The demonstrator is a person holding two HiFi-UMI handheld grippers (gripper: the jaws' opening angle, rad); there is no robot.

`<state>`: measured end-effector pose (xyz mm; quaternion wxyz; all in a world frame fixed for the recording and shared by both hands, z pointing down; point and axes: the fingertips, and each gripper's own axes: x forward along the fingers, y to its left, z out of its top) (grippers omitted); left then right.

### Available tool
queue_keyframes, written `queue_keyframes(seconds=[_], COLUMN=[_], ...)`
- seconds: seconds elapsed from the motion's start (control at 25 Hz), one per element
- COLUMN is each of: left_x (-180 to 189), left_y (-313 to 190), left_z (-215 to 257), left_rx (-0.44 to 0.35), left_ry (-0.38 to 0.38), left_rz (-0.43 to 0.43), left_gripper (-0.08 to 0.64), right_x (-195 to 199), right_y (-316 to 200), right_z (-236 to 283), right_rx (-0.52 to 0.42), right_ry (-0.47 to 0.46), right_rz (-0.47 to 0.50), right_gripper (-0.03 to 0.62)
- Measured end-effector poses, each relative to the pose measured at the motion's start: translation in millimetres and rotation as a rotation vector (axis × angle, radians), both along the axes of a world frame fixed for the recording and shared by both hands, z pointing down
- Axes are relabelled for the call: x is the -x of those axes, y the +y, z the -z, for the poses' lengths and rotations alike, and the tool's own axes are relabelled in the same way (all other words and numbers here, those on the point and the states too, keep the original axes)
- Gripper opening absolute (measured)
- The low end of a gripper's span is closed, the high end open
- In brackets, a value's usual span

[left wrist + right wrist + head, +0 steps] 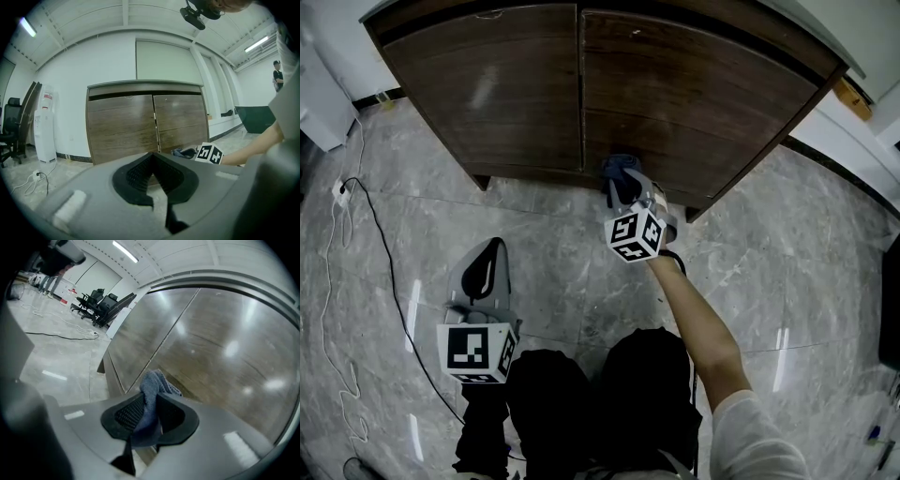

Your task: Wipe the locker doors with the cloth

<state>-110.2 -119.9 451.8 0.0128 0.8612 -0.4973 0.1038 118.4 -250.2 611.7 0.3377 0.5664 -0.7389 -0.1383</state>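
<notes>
A low dark-wood locker with two doors (675,103) stands ahead on the stone floor. My right gripper (623,192) is shut on a blue cloth (152,390) and holds it against the bottom of the right door (225,362), close to the seam between the doors. In the left gripper view the cloth (180,152) shows low at the locker's foot. My left gripper (483,272) hangs back over the floor, well away from the locker, its jaws shut with nothing between them. The left door (487,89) is untouched.
A black cable (384,253) and a white power strip (339,190) lie on the floor at the left. A white appliance (45,124) stands left of the locker, with office chairs (101,301) further off. The person's dark trousers (581,403) fill the lower middle.
</notes>
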Motion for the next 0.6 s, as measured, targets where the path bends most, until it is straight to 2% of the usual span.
queue_keyframes(seconds=[0.32, 0.6], left_x=[-3, 5], left_y=[6, 9], left_z=[1, 4], left_rx=[-0.008, -0.01], left_ry=[0.016, 0.028], left_rz=[-0.013, -0.002], left_gripper=[0.003, 0.003], right_x=[11, 31], right_y=[16, 19], right_z=[70, 154], right_rx=[-0.146, -0.27], right_ry=[0.038, 0.026], right_rz=[0.033, 0.052], right_gripper=[0.089, 0.087])
